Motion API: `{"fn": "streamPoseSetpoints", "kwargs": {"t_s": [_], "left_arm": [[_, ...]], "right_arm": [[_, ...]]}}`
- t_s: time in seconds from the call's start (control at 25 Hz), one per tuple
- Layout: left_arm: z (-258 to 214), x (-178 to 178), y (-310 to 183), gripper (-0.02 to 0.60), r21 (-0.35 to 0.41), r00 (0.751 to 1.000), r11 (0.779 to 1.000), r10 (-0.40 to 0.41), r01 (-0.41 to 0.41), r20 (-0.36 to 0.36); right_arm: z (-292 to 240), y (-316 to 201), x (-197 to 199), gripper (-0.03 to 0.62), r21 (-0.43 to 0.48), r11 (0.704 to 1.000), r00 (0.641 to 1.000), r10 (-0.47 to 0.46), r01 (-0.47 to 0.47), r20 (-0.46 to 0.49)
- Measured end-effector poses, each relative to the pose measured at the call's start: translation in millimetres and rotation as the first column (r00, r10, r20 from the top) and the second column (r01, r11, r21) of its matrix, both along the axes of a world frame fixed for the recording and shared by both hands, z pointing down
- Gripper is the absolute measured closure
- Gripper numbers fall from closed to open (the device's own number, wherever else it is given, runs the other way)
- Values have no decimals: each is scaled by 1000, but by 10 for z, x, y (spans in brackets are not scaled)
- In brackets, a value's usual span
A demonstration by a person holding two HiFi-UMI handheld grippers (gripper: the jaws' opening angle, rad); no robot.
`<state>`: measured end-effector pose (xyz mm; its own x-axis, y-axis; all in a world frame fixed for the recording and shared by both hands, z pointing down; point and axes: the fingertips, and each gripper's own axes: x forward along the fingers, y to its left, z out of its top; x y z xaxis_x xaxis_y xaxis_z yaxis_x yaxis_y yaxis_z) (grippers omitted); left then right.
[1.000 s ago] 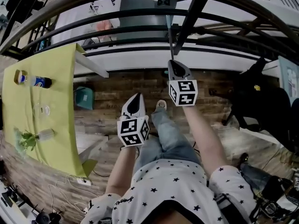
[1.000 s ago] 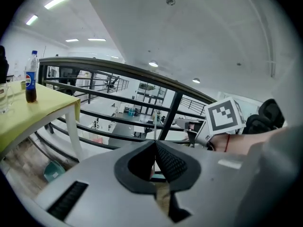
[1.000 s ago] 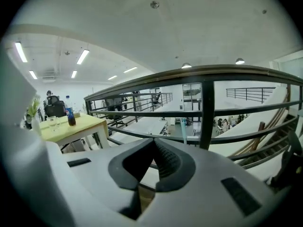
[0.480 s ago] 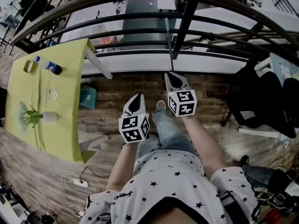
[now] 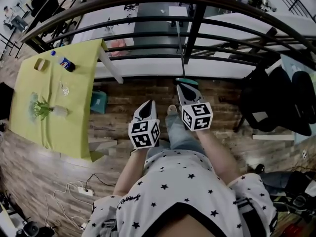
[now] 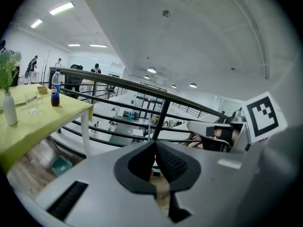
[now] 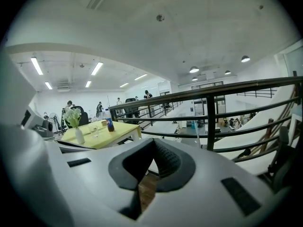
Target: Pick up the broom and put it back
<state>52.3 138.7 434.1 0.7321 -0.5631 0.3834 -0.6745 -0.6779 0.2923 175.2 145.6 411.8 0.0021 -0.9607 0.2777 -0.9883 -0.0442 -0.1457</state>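
The broom (image 5: 178, 43) leans upright against the black railing (image 5: 195, 28), a thin pale handle with a teal head (image 5: 186, 81) on the wooden floor. My right gripper (image 5: 181, 86) is shut and empty, its tip just short of that teal head. To its left and a little further back, my left gripper (image 5: 147, 105) is also shut and holds nothing. The left gripper view shows the handle (image 6: 149, 126) behind the closed jaws of that gripper (image 6: 154, 143). In the right gripper view the handle (image 7: 195, 130) stands right of that gripper (image 7: 152, 141).
A yellow-green table (image 5: 49, 122) at left carries a bottle (image 5: 64, 63), a glass and a vase with a plant (image 5: 42, 110). A teal bin (image 5: 98, 101) sits beside it. Black chairs (image 5: 276, 102) crowd the right. Cables and a power strip (image 5: 84, 191) lie on the floor behind.
The person has stepped toward the railing, and both grippers have come closer to it and the broom. The table has slid right in the head view. Both grippers stay shut and empty.
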Motion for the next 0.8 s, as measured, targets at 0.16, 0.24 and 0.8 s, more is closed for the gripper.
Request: {"fn": "streamPoseSetpoints", "kwargs": {"t_s": [0.16,0.24,0.8], "left_arm": [[-59,-91,96,569,8,1000,1000,5,-5,3],[-94,-114,131,569,13,1000,1000,11,-11,5],[-221,-172,133,569,41,1000,999,24,-23,-12]], "right_arm": [[-83,101,-131,600,2,1000,1000,-25,25,-9],[-114,133,-179,600,1,999,999,-35,35,-12],[-211,197,-362,602,31,998,998,-56,57,-4]]}}
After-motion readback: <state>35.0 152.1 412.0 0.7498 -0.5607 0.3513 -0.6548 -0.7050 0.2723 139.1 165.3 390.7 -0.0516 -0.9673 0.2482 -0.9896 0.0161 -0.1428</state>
